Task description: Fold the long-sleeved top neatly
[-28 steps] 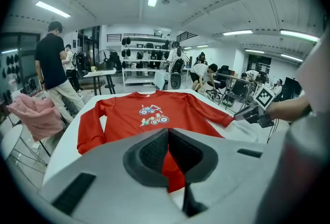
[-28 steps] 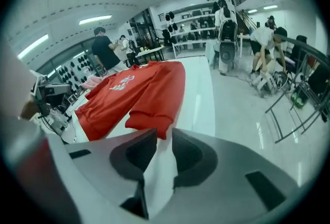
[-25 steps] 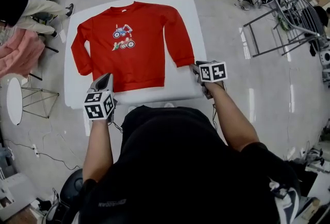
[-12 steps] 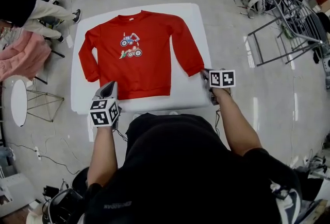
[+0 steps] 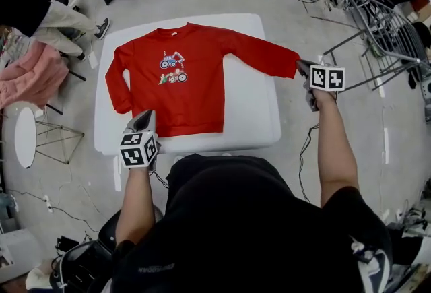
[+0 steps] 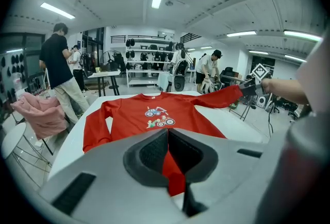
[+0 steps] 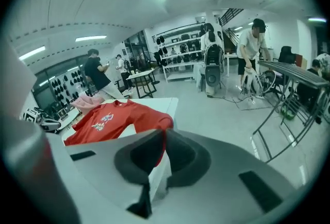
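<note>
Starting from white table (image 5: 266, 133): red long-sleeved top (image 5: 182, 83) flat on it, front up, body just ahead of left gripper (image 5: 145, 115). Right sleeve (image 5: 259, 56) stretched out sideways past the table edge to right gripper (image 5: 301, 68), cuff pinched there, jaws just now closing onto it. Left gripper clamped tight on bottom hem (image 6: 174, 176).

Judged best: pin hem, lift cuff only a little, carry sleeve across chest, lay straight, no twist.

Head view only: whole layout, other sleeve lying beside body. Left gripper view only: hem cloth inside jaws. Right gripper view only: cuff (image 7: 159, 153) between pads.
</note>
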`<state>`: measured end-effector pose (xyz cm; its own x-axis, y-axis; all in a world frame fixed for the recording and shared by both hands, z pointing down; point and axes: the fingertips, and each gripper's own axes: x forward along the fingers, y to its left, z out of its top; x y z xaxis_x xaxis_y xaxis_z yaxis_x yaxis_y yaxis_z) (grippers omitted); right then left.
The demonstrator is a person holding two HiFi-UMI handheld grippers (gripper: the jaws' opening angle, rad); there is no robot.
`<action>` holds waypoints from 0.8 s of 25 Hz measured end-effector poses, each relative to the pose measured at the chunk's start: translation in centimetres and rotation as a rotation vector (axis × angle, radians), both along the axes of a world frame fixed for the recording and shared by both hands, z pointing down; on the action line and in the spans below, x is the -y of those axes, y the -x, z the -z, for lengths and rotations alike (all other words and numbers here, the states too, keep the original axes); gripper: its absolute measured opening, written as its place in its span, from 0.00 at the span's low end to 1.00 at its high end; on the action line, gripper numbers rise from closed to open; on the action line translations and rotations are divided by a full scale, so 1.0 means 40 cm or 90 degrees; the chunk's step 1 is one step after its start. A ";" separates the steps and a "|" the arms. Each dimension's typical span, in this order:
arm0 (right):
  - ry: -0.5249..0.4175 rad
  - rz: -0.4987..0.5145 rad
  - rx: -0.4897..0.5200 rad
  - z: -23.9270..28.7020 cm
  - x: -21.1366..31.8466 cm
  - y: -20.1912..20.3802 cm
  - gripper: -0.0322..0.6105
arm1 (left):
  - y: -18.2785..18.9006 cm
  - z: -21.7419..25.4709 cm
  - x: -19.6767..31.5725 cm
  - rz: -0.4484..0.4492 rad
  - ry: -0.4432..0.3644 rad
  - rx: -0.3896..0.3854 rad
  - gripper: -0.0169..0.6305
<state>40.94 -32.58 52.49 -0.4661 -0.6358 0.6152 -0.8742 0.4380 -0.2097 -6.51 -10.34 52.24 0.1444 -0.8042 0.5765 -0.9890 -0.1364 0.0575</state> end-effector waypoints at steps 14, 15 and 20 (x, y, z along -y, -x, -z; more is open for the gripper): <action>0.046 0.101 -0.076 0.209 0.266 -0.027 0.08 | 0.036 0.012 -0.016 0.031 -0.008 -0.007 0.04; 0.044 0.117 -0.078 0.220 0.262 -0.008 0.08 | 0.038 0.011 -0.018 0.033 -0.008 -0.008 0.04; 0.040 0.207 -0.057 0.267 0.212 0.134 0.08 | 0.052 0.008 -0.023 0.036 -0.008 -0.012 0.04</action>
<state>35.58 -41.08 41.81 -0.5803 -0.4221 0.6965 -0.7073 0.6851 -0.1741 -8.60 -9.41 51.93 0.1103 -0.8184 0.5640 -0.9938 -0.0819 0.0756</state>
